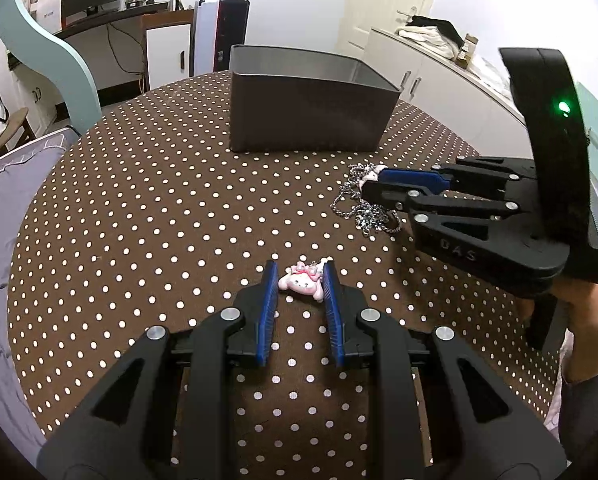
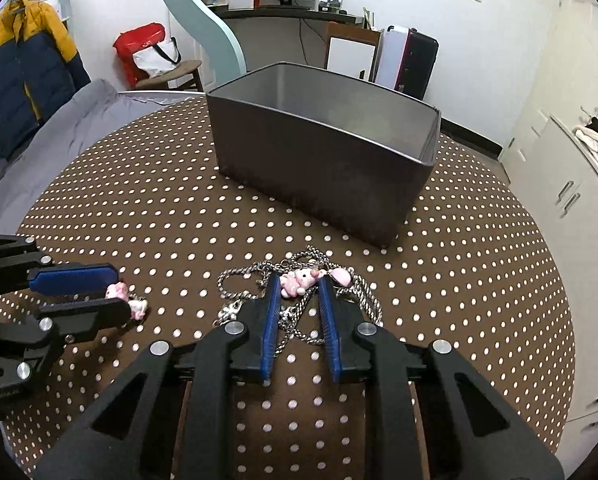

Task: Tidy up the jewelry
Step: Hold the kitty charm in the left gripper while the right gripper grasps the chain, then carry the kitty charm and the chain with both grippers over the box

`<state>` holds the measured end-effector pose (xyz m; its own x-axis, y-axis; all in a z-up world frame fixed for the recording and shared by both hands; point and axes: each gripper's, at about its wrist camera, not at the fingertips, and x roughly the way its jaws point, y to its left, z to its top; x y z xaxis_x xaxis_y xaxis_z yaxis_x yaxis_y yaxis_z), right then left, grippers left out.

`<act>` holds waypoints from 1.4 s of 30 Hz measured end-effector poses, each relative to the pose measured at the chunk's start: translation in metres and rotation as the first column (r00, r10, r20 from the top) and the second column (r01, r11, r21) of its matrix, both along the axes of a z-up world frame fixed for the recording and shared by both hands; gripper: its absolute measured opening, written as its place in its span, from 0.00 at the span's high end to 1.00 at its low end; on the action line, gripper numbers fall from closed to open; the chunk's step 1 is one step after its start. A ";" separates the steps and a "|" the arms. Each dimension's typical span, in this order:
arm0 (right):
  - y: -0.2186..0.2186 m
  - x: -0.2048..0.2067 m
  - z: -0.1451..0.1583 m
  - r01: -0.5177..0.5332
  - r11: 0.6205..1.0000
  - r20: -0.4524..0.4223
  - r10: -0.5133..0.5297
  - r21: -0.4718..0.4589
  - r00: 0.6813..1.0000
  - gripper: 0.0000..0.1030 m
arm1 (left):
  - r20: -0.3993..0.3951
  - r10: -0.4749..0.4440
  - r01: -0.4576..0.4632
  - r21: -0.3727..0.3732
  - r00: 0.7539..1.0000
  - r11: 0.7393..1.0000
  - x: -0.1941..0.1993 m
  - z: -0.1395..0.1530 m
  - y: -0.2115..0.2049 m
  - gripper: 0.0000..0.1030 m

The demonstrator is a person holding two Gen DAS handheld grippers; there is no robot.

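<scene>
A: What colours are seen on the tablecloth (image 1: 139, 200)?

B: A dark brown ground is shown, dotted all over with small white spots.

A: And the box (image 2: 319, 176)?

B: Dark grey is seen outside; a lighter, duller grey is shown on the inner walls.

A: The charms?

B: The bunny charm (image 1: 301, 282) is coloured pale pink and white, with a deeper pink bow. A second pink charm (image 2: 297, 280) is seen on the silver chain (image 2: 239, 276).

A: The grippers?

B: Black bodies with bright blue pads are shown on both the left gripper (image 1: 301, 276) and the right gripper (image 2: 297, 286); silver bolts are seen at the joints. A green light (image 1: 563, 107) is lit on the right one's black housing.
</scene>
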<state>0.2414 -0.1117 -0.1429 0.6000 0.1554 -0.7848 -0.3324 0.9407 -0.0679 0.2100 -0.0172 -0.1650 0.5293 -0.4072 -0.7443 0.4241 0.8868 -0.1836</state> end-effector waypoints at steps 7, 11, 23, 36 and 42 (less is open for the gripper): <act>0.005 0.011 0.001 -0.001 1.000 -0.003 0.001 -0.004 1.000 0.82 | -0.005 0.001 -0.001 -0.002 1.000 1.000 0.002 -0.002 0.001 0.78; 0.004 0.018 0.003 0.012 1.000 -0.012 -0.012 -0.001 1.000 0.82 | -0.005 0.003 -0.003 -0.002 1.000 1.000 0.004 -0.002 0.001 0.78; 0.001 0.019 0.001 0.004 0.999 -0.020 -0.003 0.034 1.000 0.94 | -0.011 0.004 -0.004 -0.006 1.000 1.000 0.019 -0.001 0.002 0.78; -0.011 -0.015 0.027 -0.023 0.990 0.038 0.018 0.137 0.999 0.96 | -0.014 -0.001 0.001 -0.051 1.000 0.999 0.022 0.002 0.007 0.78; -0.023 -0.027 0.062 -0.049 0.977 0.095 0.030 0.206 0.995 0.96 | 0.029 -0.024 0.027 -0.109 0.999 0.994 0.032 0.028 0.010 0.78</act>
